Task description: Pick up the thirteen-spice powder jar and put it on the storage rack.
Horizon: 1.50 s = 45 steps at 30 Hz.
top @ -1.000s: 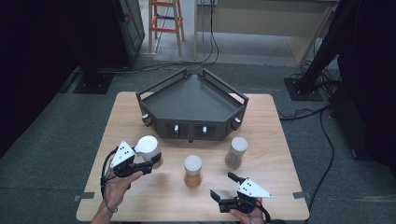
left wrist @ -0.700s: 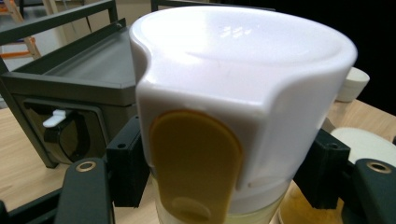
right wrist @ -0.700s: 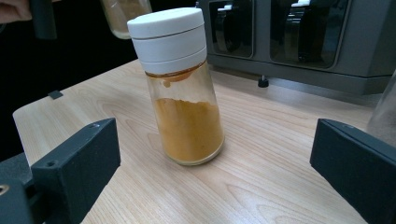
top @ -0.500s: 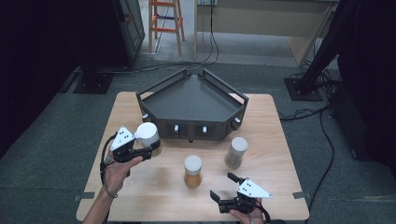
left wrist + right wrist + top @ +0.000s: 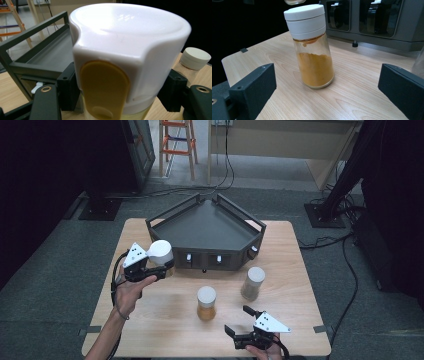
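Left gripper view: left gripper [image 5: 117, 100] pinches a white-capped jar [image 5: 127, 45] with a yellow label.

place: lab/studio | signs: black curtains [image 5: 45, 180]; stand bases [image 5: 327, 215]; floor cables [image 5: 220, 185]; stepladder [image 5: 176, 145]

I am counting three white-capped spice jars in all: one [image 5: 161, 255] sitting between the jaws of my left gripper [image 5: 150, 267], one with orange powder [image 5: 206, 303] and one with pale contents [image 5: 253, 283] standing on the table [image 5: 165, 320]. I am seeing one dark corner rack [image 5: 205, 227] and I am holding two grippers, the right gripper [image 5: 239, 325] being the second.
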Available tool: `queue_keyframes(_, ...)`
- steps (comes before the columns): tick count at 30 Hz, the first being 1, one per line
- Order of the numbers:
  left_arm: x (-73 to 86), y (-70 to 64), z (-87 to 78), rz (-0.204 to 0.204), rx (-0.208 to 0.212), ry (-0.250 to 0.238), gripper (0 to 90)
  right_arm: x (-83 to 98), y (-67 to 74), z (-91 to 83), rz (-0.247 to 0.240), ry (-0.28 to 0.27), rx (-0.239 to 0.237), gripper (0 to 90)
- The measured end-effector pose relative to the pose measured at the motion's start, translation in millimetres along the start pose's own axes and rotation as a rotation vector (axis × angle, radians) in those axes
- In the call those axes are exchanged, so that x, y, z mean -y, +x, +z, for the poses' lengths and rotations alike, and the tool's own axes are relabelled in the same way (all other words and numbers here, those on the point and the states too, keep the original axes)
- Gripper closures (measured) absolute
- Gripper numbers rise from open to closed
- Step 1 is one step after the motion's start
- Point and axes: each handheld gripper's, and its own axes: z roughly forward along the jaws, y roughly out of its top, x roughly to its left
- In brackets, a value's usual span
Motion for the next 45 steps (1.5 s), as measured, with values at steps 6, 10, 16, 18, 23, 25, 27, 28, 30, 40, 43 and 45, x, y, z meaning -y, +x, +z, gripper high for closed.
queue_keyframes(6,-10.1,1.1,8.8,-0.003,-0.01,0.003,30.4,0.1,-0.1,-0.2,0.001,0.0,-0.002,1.5)
queue_keyframes(10,-15.4,5.2,14.7,-0.021,-0.014,0.003,30.5,0.0,0.2,-0.1,0.0,0.0,-0.004,1.5)
queue_keyframes(16,-26.5,5.5,21.9,-0.016,-0.037,0.005,30.4,0.0,0.3,0.6,-0.001,0.002,-0.009,1.5)
queue_keyframes(18,-30.0,5.7,24.3,-0.014,-0.042,0.004,30.5,-0.1,0.3,0.4,-0.002,0.002,-0.009,1.5)
queue_keyframes(23,-37.4,5.8,31.9,-0.018,-0.059,0.007,30.5,0.0,-0.2,-0.4,-0.002,0.0,-0.009,1.5)
queue_keyframes(25,-39.5,6.4,35.6,-0.021,-0.065,0.011,30.4,0.0,-0.3,-0.6,-0.005,-0.001,-0.009,1.5)
queue_keyframes(27,-41.4,6.7,39.5,-0.02,-0.069,0.014,30.5,0.0,-0.1,-0.5,-0.002,0.0,-0.012,1.5)
queue_keyframes(28,-42.1,6.6,41.2,-0.021,-0.072,0.013,30.5,0.0,-0.1,-0.4,-0.003,0.0,-0.013,1.5)
queue_keyframes(30,-43.2,6.8,44.7,-0.023,-0.073,0.011,30.4,0.0,0.0,-0.2,-0.004,0.0,-0.014,1.5)
queue_keyframes(40,-55.8,5.5,57.7,-0.024,-0.095,0.004,30.5,0.0,-0.6,-1.7,-0.005,-0.006,-0.016,1.5)
queue_keyframes(43,-58.6,4.0,61.8,-0.025,-0.109,0.005,30.5,0.2,-0.6,-1.7,-0.005,-0.005,-0.018,1.5)
queue_keyframes(45,-59.3,3.8,63.5,-0.028,-0.113,0.006,30.5,0.2,-0.7,-1.7,-0.005,-0.005,-0.019,1.5)
